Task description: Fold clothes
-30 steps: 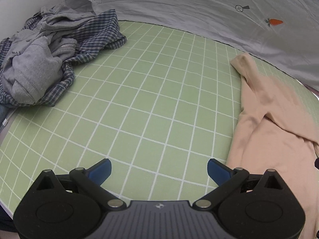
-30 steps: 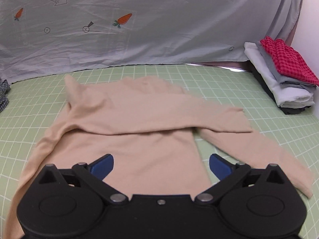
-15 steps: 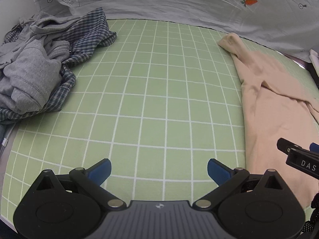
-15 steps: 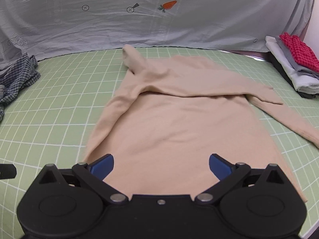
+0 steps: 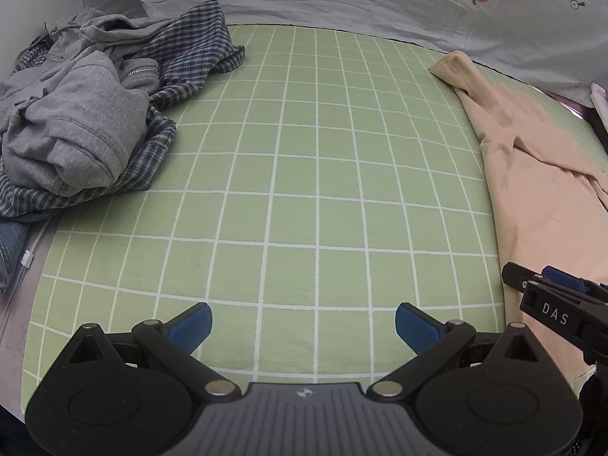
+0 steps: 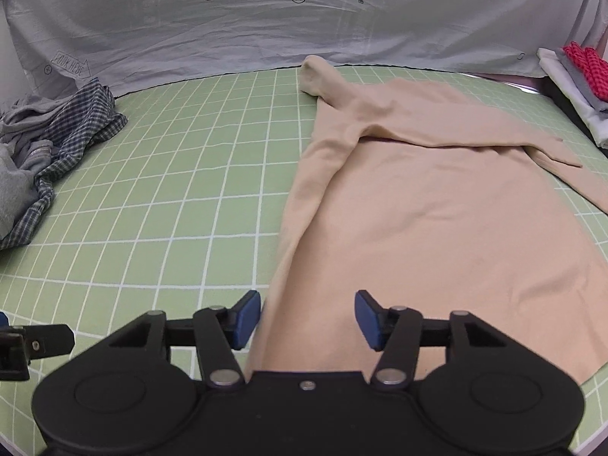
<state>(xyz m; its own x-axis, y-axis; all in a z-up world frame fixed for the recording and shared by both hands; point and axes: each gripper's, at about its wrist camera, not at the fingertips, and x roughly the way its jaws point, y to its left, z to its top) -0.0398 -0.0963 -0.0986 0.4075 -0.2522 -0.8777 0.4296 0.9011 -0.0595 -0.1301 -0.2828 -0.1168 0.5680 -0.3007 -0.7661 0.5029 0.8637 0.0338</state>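
**Right hand-held gripper is lining up on the tan top's near corner**

The tan top [image 6: 437, 205] is lying flat on the green grid mat [image 6: 190, 205], w/ its long side running away from the camera toward the grey sheet [image 6: 266, 19] at the back. One sleeve is lying folded across the chest, the other is poking out on the right.

The right hand-held gripper [image 6: 307, 321] is sitting right at the top's near hem, on its left corner. Its blue pads are standing partly apart, holding nothing, and the cloth edge is lying btwn them. So the top is straight ahead and a bit right of this one.

The left hand-held gripper [image 5: 304, 321] is hanging over bare mat, pads wide apart, holding nothing. The top [image 5: 532, 190] is lying off to its right, well apart.

The right one is nearer, so it is prob. the one to pinch the hem first. The left one needs to slide right to help.

A messy pile of clothes [image 5: 87, 114] is waiting far left. A neat folded stack [image 6: 577, 87] is sitting far right.
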